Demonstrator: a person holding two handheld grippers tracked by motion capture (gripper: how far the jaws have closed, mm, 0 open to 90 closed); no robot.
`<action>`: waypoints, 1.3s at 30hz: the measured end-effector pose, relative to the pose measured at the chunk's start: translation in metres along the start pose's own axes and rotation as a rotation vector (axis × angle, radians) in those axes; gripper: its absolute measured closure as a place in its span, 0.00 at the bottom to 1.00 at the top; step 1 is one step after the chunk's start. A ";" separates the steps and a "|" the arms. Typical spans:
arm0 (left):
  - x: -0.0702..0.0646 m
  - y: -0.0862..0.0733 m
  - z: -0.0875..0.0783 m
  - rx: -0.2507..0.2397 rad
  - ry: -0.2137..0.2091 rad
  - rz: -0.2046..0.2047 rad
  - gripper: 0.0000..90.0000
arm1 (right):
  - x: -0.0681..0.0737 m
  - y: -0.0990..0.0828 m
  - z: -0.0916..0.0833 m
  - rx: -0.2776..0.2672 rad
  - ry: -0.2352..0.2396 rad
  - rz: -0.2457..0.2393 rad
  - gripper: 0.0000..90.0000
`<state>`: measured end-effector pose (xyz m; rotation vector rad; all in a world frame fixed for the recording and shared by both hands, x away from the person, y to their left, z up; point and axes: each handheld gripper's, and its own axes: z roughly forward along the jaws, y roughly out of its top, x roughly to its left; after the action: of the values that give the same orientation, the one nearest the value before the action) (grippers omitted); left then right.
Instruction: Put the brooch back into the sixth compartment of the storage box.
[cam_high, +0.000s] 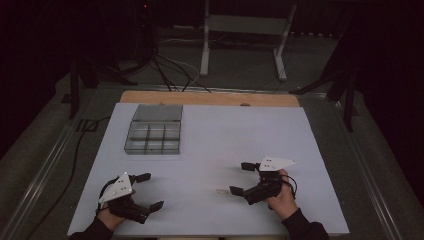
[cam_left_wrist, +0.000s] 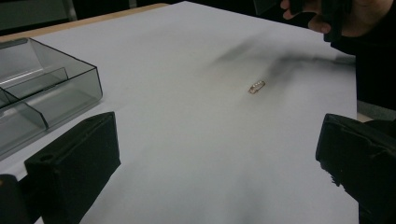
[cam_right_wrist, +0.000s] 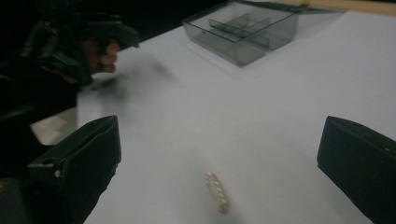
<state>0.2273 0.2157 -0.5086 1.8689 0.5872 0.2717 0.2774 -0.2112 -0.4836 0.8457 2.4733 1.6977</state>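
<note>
1. Lying on the white table (cam_high: 210, 145), lower centre of the high view, is a small beaded clasp (cam_high: 219, 190), perhaps a bracelet piece; it is too small to tell.
2. Right gripper (cam_high: 242, 178), lower right, has its jaws spread wide just beside the clasp.
3. Left gripper (cam_high: 150, 190), lower left, also gapes empty.
4. Clear divided box (cam_high: 153, 135) sits upper left.

Small pale beaded clip (cam_right_wrist: 217, 192) lies flat on the bench; clear divided box (cam_high: 153, 130) sits well apart, open.
</note>
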 end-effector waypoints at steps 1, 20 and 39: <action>0.000 0.000 0.000 0.000 0.000 0.000 0.01 | 0.000 0.000 0.003 0.000 0.011 0.009 0.00; -0.001 0.000 0.001 0.002 -0.009 0.001 0.01 | -0.002 -0.012 0.039 0.176 0.035 0.027 0.29; 0.000 0.000 0.001 0.001 -0.014 -0.002 0.01 | 0.001 -0.017 0.051 0.295 -0.053 -0.029 0.66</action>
<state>0.2276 0.2153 -0.5090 1.8696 0.5797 0.2569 0.2854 -0.1715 -0.5190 0.8576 2.7249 1.3014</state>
